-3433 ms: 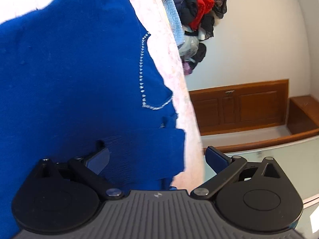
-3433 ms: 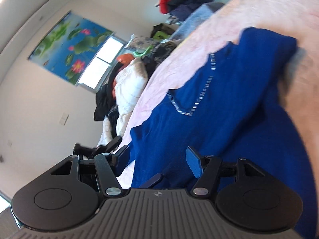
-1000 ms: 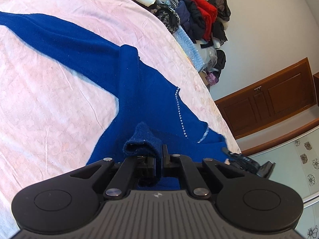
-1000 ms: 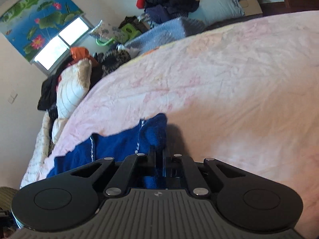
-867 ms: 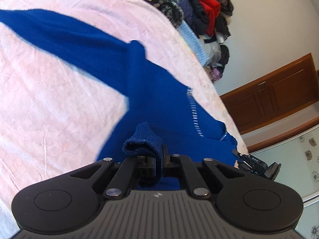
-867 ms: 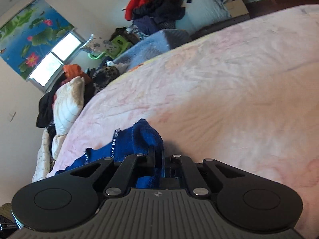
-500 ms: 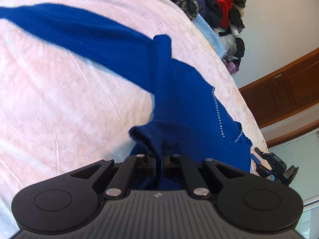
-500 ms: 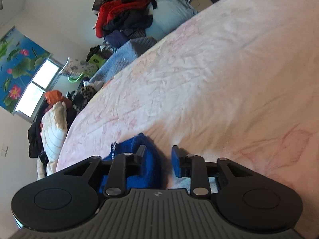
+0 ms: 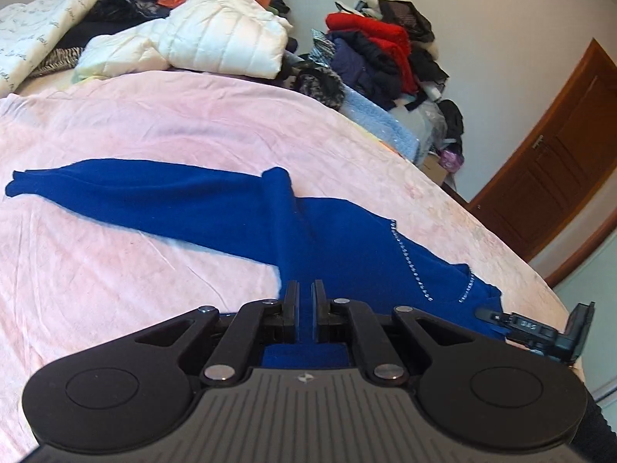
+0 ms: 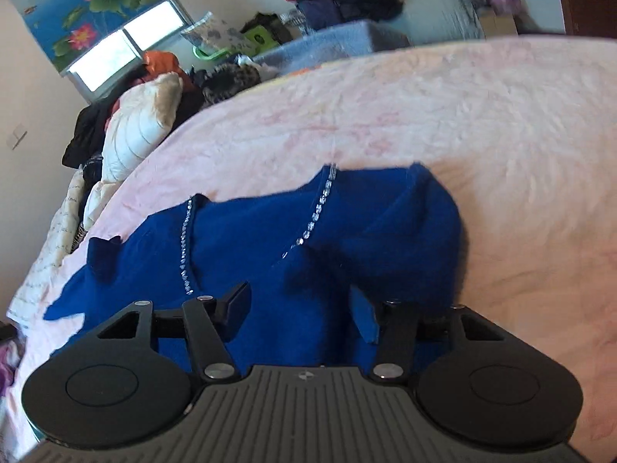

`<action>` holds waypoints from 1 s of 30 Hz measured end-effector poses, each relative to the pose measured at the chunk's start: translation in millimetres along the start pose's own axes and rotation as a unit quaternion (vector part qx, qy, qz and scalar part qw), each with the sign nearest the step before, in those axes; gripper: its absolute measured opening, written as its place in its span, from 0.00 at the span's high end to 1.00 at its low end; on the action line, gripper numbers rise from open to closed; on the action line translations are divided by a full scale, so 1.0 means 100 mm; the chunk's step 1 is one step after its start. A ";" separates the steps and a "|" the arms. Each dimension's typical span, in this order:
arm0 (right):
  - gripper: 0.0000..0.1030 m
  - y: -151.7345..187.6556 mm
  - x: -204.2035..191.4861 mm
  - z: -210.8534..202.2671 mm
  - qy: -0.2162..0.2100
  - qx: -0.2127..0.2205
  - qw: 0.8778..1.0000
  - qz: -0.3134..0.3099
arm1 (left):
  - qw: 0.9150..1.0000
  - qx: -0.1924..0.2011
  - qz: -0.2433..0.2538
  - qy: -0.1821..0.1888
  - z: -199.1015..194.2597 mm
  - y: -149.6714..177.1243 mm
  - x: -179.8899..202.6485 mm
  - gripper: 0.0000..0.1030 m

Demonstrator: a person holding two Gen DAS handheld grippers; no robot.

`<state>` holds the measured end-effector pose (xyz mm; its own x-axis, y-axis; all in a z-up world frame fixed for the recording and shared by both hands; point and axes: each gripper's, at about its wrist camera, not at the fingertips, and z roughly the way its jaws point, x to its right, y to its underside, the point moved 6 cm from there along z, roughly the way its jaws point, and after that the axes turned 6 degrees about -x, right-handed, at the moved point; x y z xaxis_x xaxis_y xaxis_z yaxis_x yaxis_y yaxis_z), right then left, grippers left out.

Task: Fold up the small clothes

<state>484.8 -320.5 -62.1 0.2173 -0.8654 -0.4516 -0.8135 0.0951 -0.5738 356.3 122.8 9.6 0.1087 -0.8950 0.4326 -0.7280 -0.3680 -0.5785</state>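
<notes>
Lying: the blue sweater [image 9: 347,254] is spread on the pink bedspread [image 9: 115,270]; every place below is given from its rhinestone neckline [image 9: 405,250].
Long axis: one sleeve [image 9: 127,193] runs far out to the left of the neckline in the left wrist view, close to straight, ending in a free cuff.
Fold ridge: a raised crease [image 9: 281,193] crosses the sleeve root, between neckline and cuff.
Left gripper [image 9: 304,295]: jaws nearly together, a narrow strip of blue showing between them; whether they pinch cloth or merely hover over it I cannot tell. It sits on the sleeve side of the neckline.
Right gripper [image 10: 304,305]: jaws opening, well apart, over the bunched shoulder [image 10: 405,231] just right of the neckline in its own view; no cloth pressed between the pads.
Nearer hand: judged, the left one lies closer to the outstretched sleeve, so bringing that sleeve across the body would fall to it.
</notes>
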 end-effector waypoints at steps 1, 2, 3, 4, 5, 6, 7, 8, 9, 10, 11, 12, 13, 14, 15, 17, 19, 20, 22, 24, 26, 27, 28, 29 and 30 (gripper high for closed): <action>0.48 -0.01 0.05 -0.03 0.002 0.001 1.000 0.016 | 1.000 -0.005 0.002 0.002 0.01 0.02 0.00 0.95; 0.48 -0.03 0.09 -0.06 0.006 0.000 0.999 0.032 | 1.000 -0.009 0.003 0.000 0.03 0.04 -0.02 0.95; 0.48 -0.05 0.11 -0.08 0.013 -0.003 0.999 0.043 | 1.000 -0.012 0.001 -0.004 0.06 0.06 -0.05 0.95; 0.45 -0.06 0.10 -0.12 0.025 -0.001 0.998 0.051 | 1.000 -0.016 -0.007 -0.008 0.12 0.09 -0.11 0.95; 0.42 -0.07 0.08 -0.17 0.031 0.005 0.998 0.055 | 0.999 -0.023 -0.019 -0.016 0.18 0.11 -0.19 0.95; 0.43 -0.05 0.01 -0.22 0.018 0.011 0.998 0.053 | 0.998 -0.034 -0.035 -0.028 0.25 0.15 -0.28 0.95; 0.41 -0.03 -0.06 -0.27 -0.004 0.014 0.999 0.048 | 0.997 -0.044 -0.050 -0.038 0.31 0.19 -0.36 0.95; 0.35 0.02 -0.14 -0.31 -0.030 0.015 0.998 0.044 | 0.996 -0.053 -0.064 -0.045 0.37 0.24 -0.45 0.95; 0.34 0.07 -0.18 -0.31 -0.049 0.010 0.998 0.042 | 0.994 -0.060 -0.072 -0.050 0.42 0.29 -0.50 0.94; 0.33 0.12 -0.19 -0.28 -0.051 0.001 0.998 0.037 | 0.993 -0.067 -0.076 -0.054 0.46 0.33 -0.53 0.94; 0.34 0.16 -0.18 -0.23 -0.031 -0.011 0.999 0.029 | 0.993 -0.075 -0.077 -0.056 0.50 0.38 -0.54 0.94; 0.37 0.17 -0.13 -0.19 -0.003 -0.014 1.000 0.023 | 0.992 -0.081 -0.075 -0.058 0.53 0.41 -0.54 0.94; 0.47 0.16 -0.09 -0.20 0.005 -0.009 1.000 0.023 | 0.992 -0.086 -0.071 -0.056 0.55 0.45 -0.52 0.94; 0.47 0.12 -0.05 -0.24 -0.001 0.000 0.999 0.037 | 0.993 -0.088 -0.064 -0.052 0.56 0.46 -0.49 0.94; 0.46 0.09 -0.03 -0.29 -0.007 0.009 0.998 0.055 | 0.993 -0.088 -0.058 -0.050 0.57 0.47 -0.48 0.93; 0.38 0.03 -0.08 -0.37 -0.017 0.017 0.998 0.054 | 0.993 -0.089 -0.062 -0.046 0.60 0.46 -0.49 0.90; 0.36 0.05 -0.23 -0.39 -0.024 0.005 0.999 0.029 | 0.992 -0.090 -0.078 -0.042 0.61 0.43 -0.51 0.90; 0.36 0.08 -0.30 -0.39 -0.029 -0.001 0.999 0.016 | 0.992 -0.090 -0.082 -0.040 0.62 0.42 -0.50 0.88; 0.33 0.16 -0.46 -0.40 -0.039 -0.011 0.999 -0.020 | 0.992 -0.091 -0.086 -0.031 0.63 0.40 -0.48 0.77; 0.28 0.25 -0.56 -0.38 -0.046 -0.027 0.998 -0.043 | 0.991 -0.088 -0.099 -0.011 0.63 0.39 -0.45 0.55; 0.29 0.36 -0.52 -0.29 -0.025 -0.049 0.997 -0.054 | 0.990 -0.083 -0.110 0.000 0.63 0.38 -0.43 0.46; 0.31 0.41 -0.44 -0.24 0.006 -0.058 0.997 -0.054 | 0.991 -0.081 -0.110 -0.003 0.64 0.37 -0.42 0.46; 0.39 0.44 -0.38 -0.25 0.021 -0.045 0.997 -0.064 | 0.991 -0.078 -0.109 -0.010 0.64 0.36 -0.42 0.46; 0.42 0.45 -0.33 -0.28 0.022 -0.034 0.997 -0.068 | 0.991 -0.073 -0.109 -0.018 0.62 0.35 -0.42 0.46; 0.43 0.45 -0.27 -0.32 0.020 -0.031 0.998 -0.050 | 0.991 -0.066 -0.113 -0.029 0.60 0.33 -0.44 0.46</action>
<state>425.0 -308.9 -54.3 0.2789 -0.8878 -0.3660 -0.8207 -0.0224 -0.5710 368.7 135.0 -70.2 0.3147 -0.8081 0.4979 -0.7626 -0.5276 -0.3743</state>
